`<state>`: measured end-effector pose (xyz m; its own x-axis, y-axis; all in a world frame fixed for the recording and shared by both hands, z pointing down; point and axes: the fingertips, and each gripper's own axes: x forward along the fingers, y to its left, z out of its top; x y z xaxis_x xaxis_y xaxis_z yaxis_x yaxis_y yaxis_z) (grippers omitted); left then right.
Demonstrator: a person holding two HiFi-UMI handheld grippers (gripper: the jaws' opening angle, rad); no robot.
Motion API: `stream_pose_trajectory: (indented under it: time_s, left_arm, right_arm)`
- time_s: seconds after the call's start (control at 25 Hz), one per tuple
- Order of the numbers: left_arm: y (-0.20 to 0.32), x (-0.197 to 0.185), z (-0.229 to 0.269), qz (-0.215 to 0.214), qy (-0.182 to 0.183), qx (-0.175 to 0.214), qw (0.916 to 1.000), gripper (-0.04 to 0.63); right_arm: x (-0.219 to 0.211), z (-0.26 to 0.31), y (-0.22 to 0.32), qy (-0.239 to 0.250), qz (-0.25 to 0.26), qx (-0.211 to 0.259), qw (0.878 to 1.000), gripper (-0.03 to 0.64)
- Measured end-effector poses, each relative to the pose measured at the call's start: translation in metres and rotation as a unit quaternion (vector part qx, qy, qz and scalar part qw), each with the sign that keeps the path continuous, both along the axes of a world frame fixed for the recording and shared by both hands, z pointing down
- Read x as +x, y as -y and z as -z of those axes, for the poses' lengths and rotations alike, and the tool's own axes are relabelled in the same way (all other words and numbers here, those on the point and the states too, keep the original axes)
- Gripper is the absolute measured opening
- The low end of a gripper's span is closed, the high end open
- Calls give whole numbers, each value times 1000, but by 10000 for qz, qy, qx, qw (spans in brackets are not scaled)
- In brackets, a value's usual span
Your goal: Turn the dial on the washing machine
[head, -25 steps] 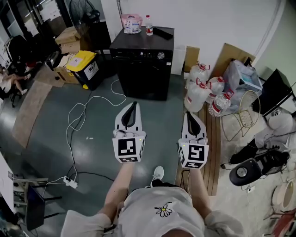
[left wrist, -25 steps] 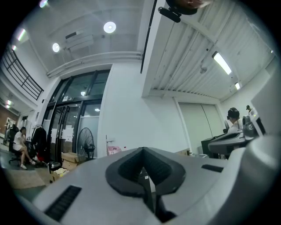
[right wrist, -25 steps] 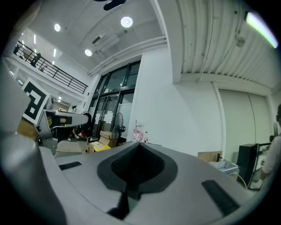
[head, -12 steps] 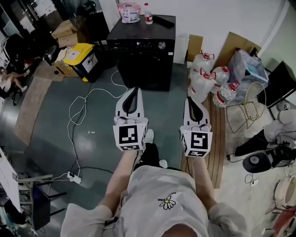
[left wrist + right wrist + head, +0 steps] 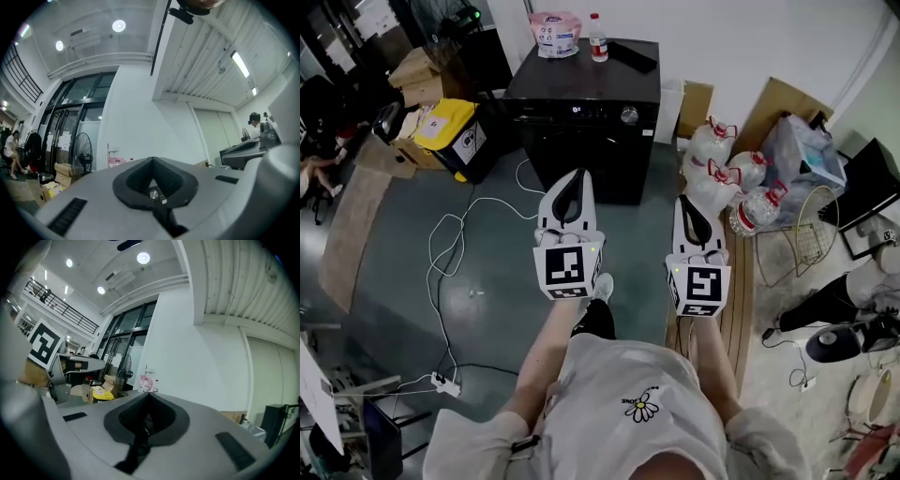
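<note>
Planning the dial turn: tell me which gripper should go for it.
Left, narrowly: the left gripper is nearer the dial and faces the washing machine; the right gripper hangs further back, off to its right. Both are shut.

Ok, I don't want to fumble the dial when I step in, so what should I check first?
1. Dial in view on washing machine front: ok.
2. Right hand-held gripper at dial: not ok, well short of it.
3. Its jaws apart for gripping: not ok, together, empty.
4. Left hand-held gripper empty: ok, jaws together.
5. Cable out of the path: ok, it lies mostly left.
</note>
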<state>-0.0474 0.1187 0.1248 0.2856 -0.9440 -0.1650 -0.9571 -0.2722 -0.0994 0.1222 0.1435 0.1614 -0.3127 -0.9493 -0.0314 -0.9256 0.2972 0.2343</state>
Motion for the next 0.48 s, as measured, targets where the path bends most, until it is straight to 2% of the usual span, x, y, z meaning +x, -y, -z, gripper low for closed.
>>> stream_pose_trajectory:
  time_s: [0.2,0.48]
  left_arm:
    - [91,-24,5,-97,-60,-11,9999,-2]
    - [206,-46,5,-405,-3,-125,9991,-2]
  right_arm:
    - [-34,13,88,-156,5,80,9998,2]
    - [-57,7,202,-206,-332,-93,9992,2]
